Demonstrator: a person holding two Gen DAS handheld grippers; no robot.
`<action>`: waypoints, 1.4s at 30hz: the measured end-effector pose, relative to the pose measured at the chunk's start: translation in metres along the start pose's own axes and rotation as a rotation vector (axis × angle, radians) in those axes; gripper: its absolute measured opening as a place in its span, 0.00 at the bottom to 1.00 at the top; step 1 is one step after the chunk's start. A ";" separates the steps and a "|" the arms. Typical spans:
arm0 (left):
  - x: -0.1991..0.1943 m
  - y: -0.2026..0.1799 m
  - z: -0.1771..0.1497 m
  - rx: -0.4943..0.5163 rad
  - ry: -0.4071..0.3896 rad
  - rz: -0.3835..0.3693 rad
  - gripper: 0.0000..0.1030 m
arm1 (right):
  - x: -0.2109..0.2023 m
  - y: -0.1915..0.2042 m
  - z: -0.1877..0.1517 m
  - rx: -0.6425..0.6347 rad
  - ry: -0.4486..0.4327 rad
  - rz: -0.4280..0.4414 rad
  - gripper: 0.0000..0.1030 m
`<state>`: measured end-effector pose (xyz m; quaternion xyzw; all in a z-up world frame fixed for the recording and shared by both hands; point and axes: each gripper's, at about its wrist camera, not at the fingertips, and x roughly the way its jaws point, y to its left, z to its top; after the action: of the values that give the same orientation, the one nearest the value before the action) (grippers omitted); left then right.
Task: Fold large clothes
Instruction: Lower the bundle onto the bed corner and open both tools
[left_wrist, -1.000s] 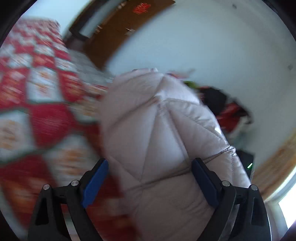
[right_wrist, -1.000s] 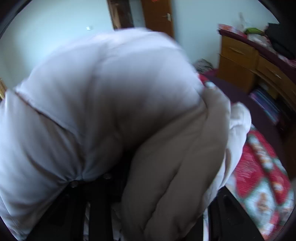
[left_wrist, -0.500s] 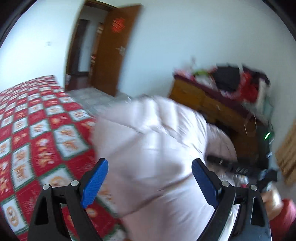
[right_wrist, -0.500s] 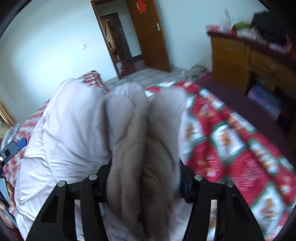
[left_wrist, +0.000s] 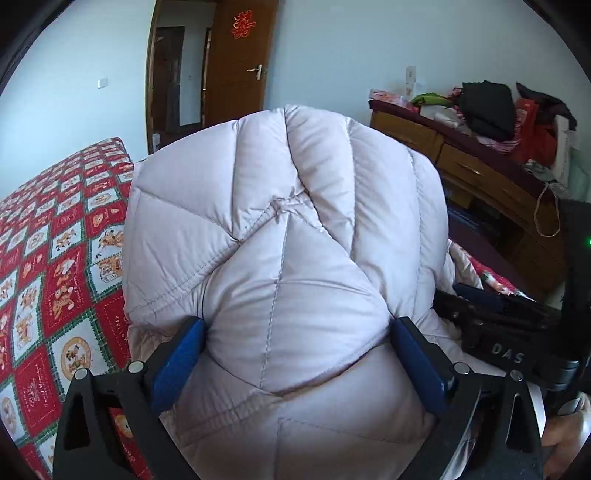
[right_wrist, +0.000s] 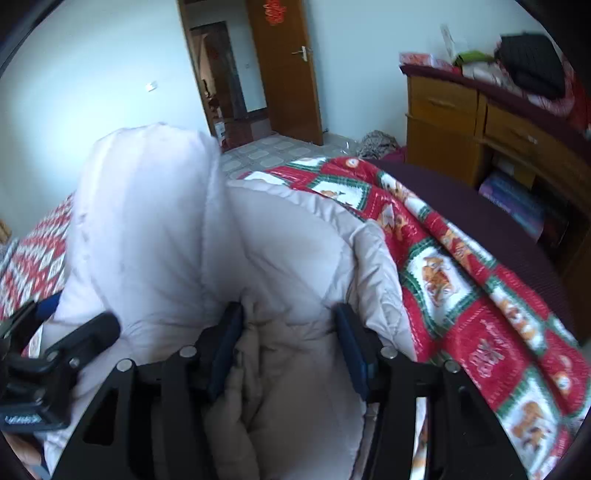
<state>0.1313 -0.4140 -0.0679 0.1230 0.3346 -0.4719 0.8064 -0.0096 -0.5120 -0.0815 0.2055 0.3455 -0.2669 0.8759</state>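
Half a second ago the pale pink quilted puffer jacket (left_wrist: 280, 266) was blurred mid-swing; now it is sharp and bundled. The left gripper (left_wrist: 295, 362) and right gripper (right_wrist: 288, 350) each clench a thick fold, so the fold looks nearly made. Below lies the red-and-green patterned bedspread (right_wrist: 461, 295); a cluttered wooden dresser (left_wrist: 480, 173) stands right, well apart.

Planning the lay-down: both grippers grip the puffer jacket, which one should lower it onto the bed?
Left, probably. The left gripper clamps the puffer jacket beside open bedspread; the right gripper sits near the bed's edge.
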 end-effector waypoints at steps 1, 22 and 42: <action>0.002 -0.004 0.000 0.015 -0.003 0.016 0.99 | 0.007 -0.004 0.000 0.006 0.011 0.006 0.52; -0.057 -0.009 -0.020 -0.003 0.028 0.129 0.99 | -0.143 0.013 -0.060 -0.065 -0.191 -0.090 0.97; -0.225 -0.054 -0.110 0.090 -0.175 0.503 0.99 | -0.241 0.045 -0.122 0.025 -0.241 0.022 1.00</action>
<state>-0.0353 -0.2333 0.0044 0.1965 0.2013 -0.2799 0.9179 -0.1919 -0.3318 0.0163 0.1866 0.2322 -0.2842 0.9113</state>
